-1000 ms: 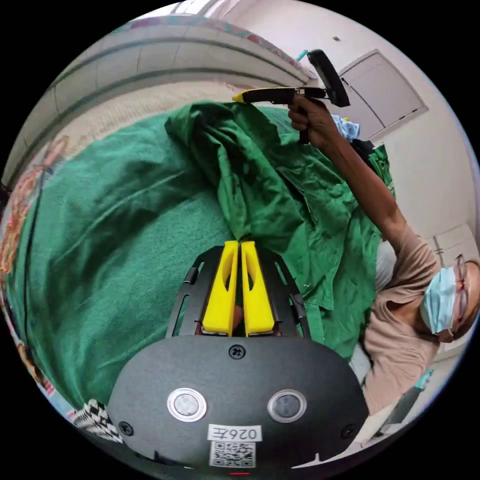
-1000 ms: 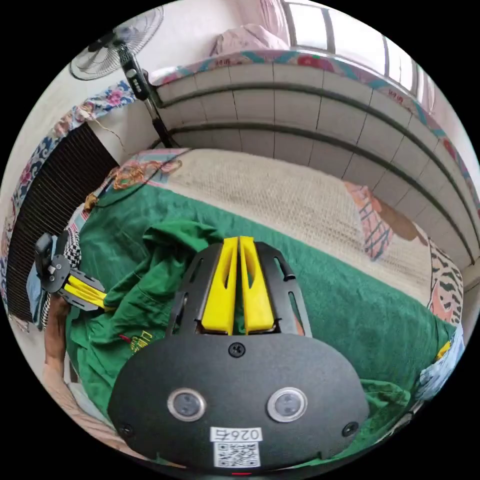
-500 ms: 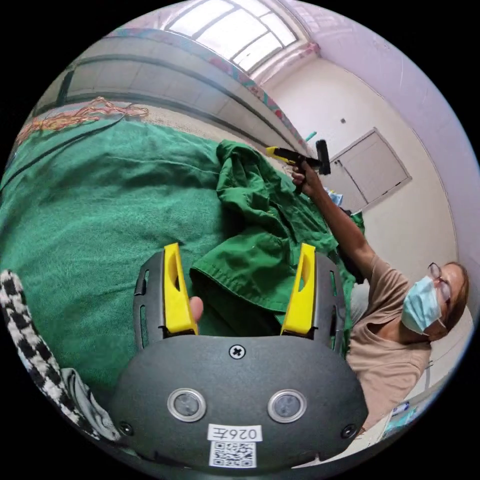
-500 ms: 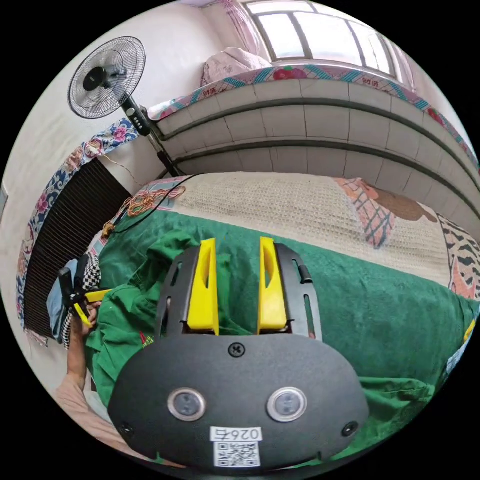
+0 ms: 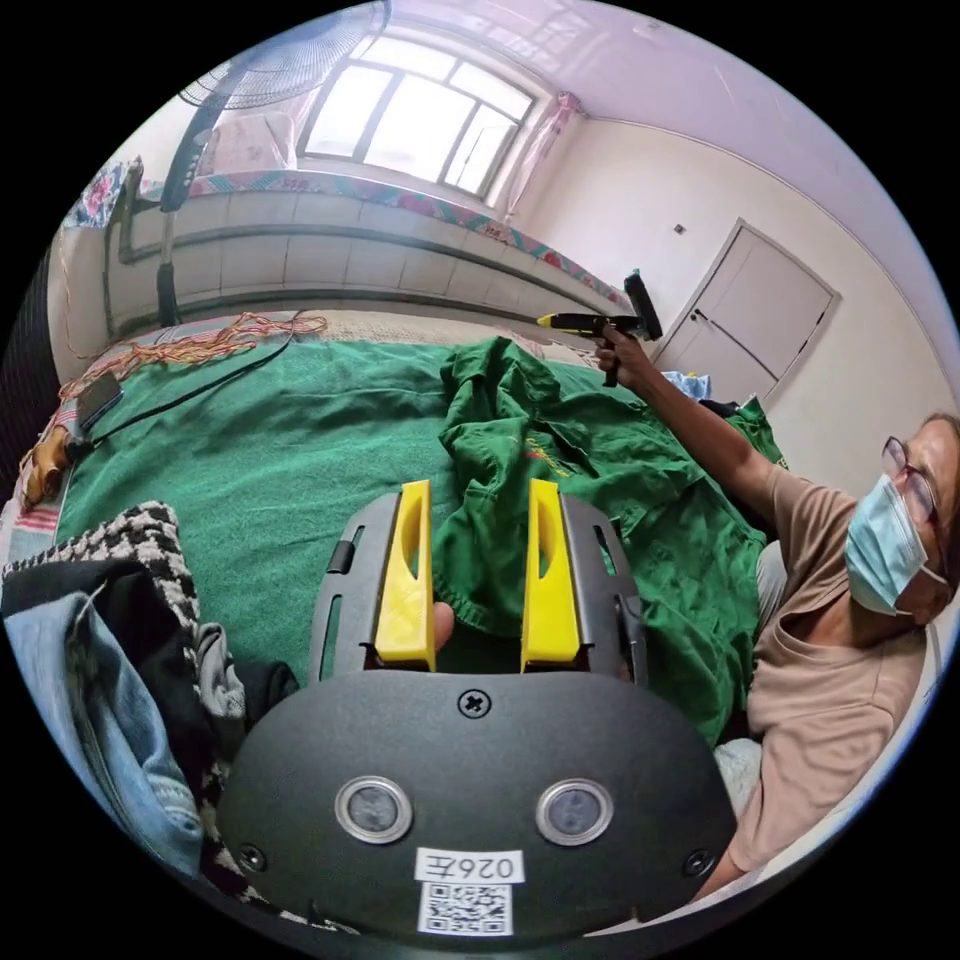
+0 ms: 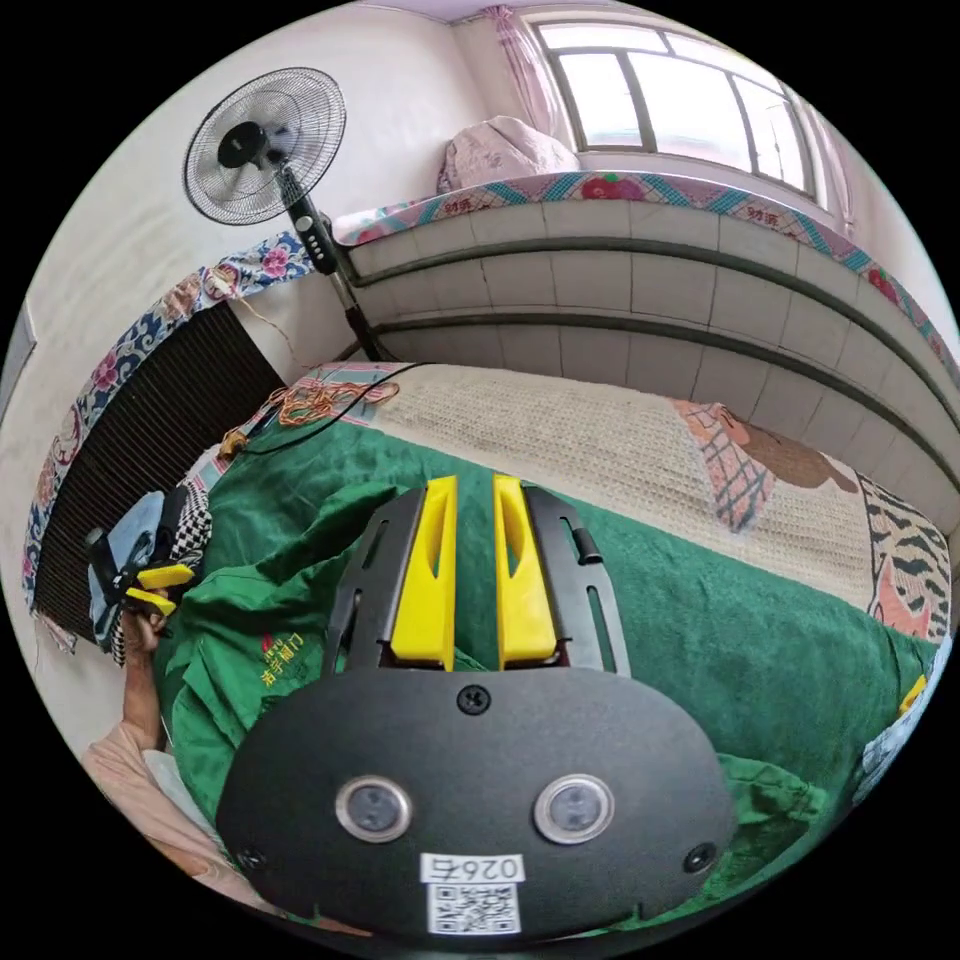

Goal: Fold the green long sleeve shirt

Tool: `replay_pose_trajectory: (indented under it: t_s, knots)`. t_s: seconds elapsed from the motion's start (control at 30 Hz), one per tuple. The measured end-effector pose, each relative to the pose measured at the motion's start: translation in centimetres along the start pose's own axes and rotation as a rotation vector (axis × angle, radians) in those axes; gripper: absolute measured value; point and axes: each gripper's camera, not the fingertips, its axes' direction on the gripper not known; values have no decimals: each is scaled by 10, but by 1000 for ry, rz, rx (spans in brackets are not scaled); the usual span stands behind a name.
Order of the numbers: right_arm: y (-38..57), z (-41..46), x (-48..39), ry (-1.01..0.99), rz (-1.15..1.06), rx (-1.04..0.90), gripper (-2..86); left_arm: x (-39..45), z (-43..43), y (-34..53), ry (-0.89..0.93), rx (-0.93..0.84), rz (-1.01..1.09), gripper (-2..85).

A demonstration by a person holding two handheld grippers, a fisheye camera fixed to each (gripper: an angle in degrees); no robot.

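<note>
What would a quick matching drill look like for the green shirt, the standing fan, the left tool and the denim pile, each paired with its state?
Things:
1. green shirt
2. standing fan
3. left tool
4. denim pile

States:
A. jaws apart
B. crumpled on the green blanket
C. upright on its pole
D. heaped at the blanket's edge

Pairs: 1-B, 2-C, 3-A, 4-D

green shirt (image 5: 560, 450), crumpled, on green cover (image 5: 250, 430)
</note>
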Motion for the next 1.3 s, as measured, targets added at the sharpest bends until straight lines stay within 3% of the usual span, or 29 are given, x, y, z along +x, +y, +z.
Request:
replay_pose_trajectory:
  t_s: [0.1,0.23,0.27,0.3,0.33,0.4,0.53,0.67,0.77,0.9,1.1,1.3]
  knots:
    - [-39,24,-57,-83,-109,-56,61,0,37,-16,90,-79,-10,183]
    - [-77,86,-141,14,-262,-238,132,35,103,-18,-36,-269,61,152]
    - [-78,100,-151,57,-295,-313,89,45,103,-17,-73,-257,94,130]
    - [-73,130,-168,136,-392,-520,2,65,102,-17,-84,-261,164,85]
    - [-68,134,-178,193,-437,-570,-6,83,98,-15,-103,-245,213,66]
    - [-69,92,-179,236,-412,-428,-12,115,93,-9,-187,-210,319,51]
    - [-57,-81,-148,171,-235,146,-15,179,87,-5,-389,-89,492,37]
    - [-46,-158,-120,230,-66,431,-14,170,94,-18,-380,-91,421,38]
    - [-70,-134,-98,173,-47,281,-12,99,107,-28,-159,-139,175,54]
    - [-61,-113,-73,396,-56,200,13,7,109,-3,117,-89,-121,67]
    - [-26,-89,14,148,30,-19,43,19,64,-28,-81,111,-90,61]
    - [-3,-19,69,29,173,-220,122,7,158,-183,-58,-60,6,186]
